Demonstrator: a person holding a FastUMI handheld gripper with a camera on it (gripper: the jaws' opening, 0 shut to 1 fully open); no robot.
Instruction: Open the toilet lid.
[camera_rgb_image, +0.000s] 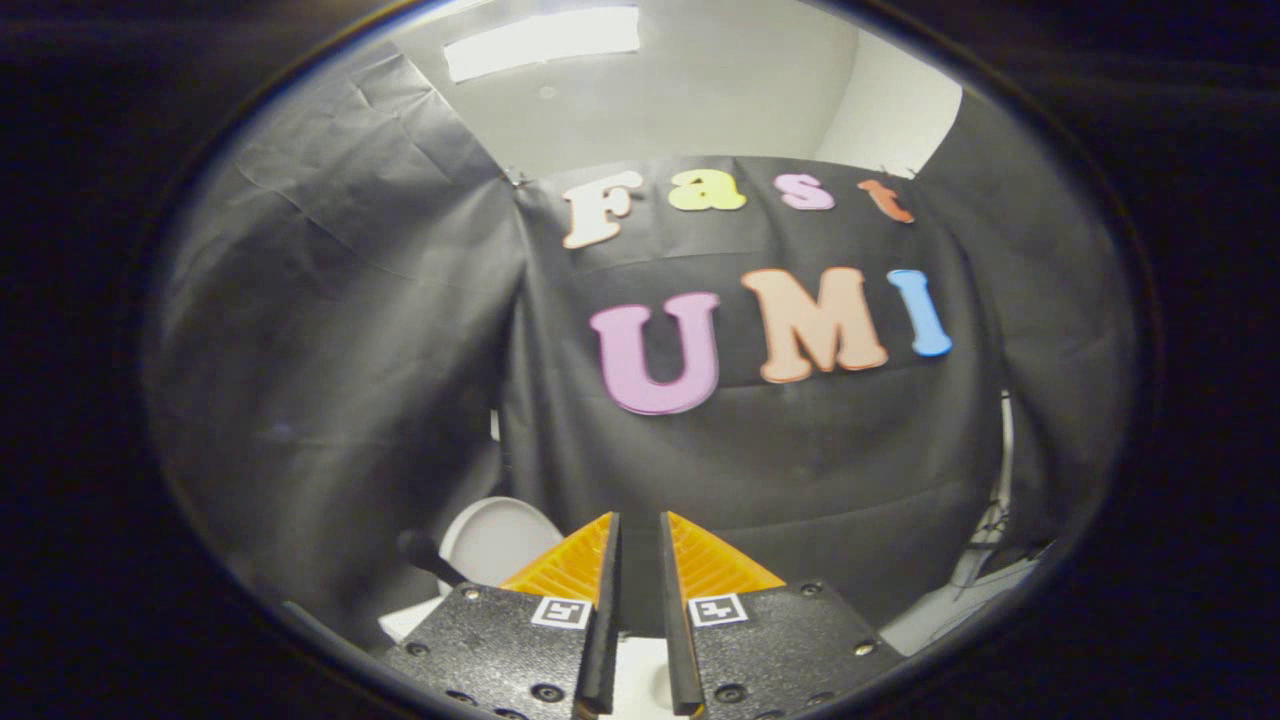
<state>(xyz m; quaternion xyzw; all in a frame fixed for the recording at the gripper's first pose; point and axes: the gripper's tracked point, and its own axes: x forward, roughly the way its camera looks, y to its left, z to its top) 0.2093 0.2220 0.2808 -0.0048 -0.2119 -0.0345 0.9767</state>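
The white oval toilet lid (498, 540) shows low down, just left of my fingers, in front of the black cloth wall. Its broad face is turned towards me and it seems to stand raised; its lower part is hidden behind the gripper body. My gripper (638, 522) points at the cloth wall above the toilet. Its two orange fingers (570, 565) stand almost together with only a narrow slit between them, and nothing is held. A patch of white (640, 685) shows below, between the finger bases; I cannot tell which part of the toilet it is.
A dark rod with a rounded end (425, 552) sticks up beside the lid on its left. Black cloth walls close in ahead and on both sides. At the right, a white pole with cables (1000, 500) stands over a pale surface (940, 605).
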